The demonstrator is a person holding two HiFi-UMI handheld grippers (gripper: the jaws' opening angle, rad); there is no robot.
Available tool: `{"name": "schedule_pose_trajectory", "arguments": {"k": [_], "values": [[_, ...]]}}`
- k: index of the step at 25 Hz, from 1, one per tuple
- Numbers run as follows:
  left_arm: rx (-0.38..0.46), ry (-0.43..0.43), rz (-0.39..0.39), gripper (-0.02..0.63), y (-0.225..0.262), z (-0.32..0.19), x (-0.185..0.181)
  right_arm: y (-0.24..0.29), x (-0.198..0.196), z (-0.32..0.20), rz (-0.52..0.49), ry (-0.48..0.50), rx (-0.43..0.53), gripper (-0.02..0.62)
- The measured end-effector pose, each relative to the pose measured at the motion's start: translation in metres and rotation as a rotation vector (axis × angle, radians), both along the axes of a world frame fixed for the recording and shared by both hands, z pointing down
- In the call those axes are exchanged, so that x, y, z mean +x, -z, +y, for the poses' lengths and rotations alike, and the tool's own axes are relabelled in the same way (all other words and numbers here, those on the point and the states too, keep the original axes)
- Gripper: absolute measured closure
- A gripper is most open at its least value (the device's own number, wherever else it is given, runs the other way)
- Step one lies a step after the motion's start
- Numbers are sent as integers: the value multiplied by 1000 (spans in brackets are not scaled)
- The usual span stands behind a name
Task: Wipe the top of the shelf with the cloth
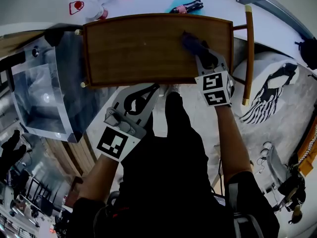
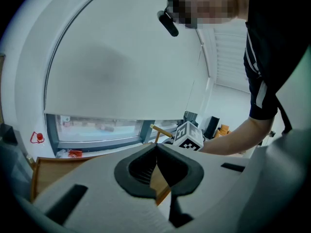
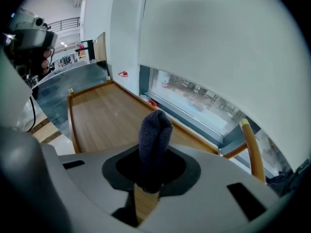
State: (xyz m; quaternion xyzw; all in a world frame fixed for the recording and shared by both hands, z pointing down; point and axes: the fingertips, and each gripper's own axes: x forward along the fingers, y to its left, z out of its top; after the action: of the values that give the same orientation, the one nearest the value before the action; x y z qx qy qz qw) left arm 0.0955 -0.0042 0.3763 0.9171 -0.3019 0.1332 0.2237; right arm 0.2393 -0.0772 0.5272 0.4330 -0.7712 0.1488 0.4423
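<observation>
Item: dark grey knitted cloth [image 1: 189, 40], clenched in right claw [image 1: 197, 52], on brown wooden shelf top [image 1: 133, 48], right rear part. Idle: left claw [image 1: 145, 89], closed, empty. Wiping apparently under way; wiped share unreadable.

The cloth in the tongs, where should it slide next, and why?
Probably sweep it left. The right tongs are shut on the dark cloth, which is near the right end of the wooden shelf top, so most of the board stretches away to its left.
</observation>
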Motion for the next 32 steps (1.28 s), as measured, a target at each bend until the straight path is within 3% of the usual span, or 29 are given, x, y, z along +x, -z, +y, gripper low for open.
{"name": "schedule_pose_trajectory", "arguments": {"k": [20,26,32], "values": [[-3,286,-11,586,-6,27,-210,4,-307,35,-148,434,-37,526],[-9,340,-6,586,-11,38,-251,-9,-369,66,-156,548,-80,526],[-24,366,-1,586,-18,48,-273,-27,-396,87,-140,603,-123,526]]}}
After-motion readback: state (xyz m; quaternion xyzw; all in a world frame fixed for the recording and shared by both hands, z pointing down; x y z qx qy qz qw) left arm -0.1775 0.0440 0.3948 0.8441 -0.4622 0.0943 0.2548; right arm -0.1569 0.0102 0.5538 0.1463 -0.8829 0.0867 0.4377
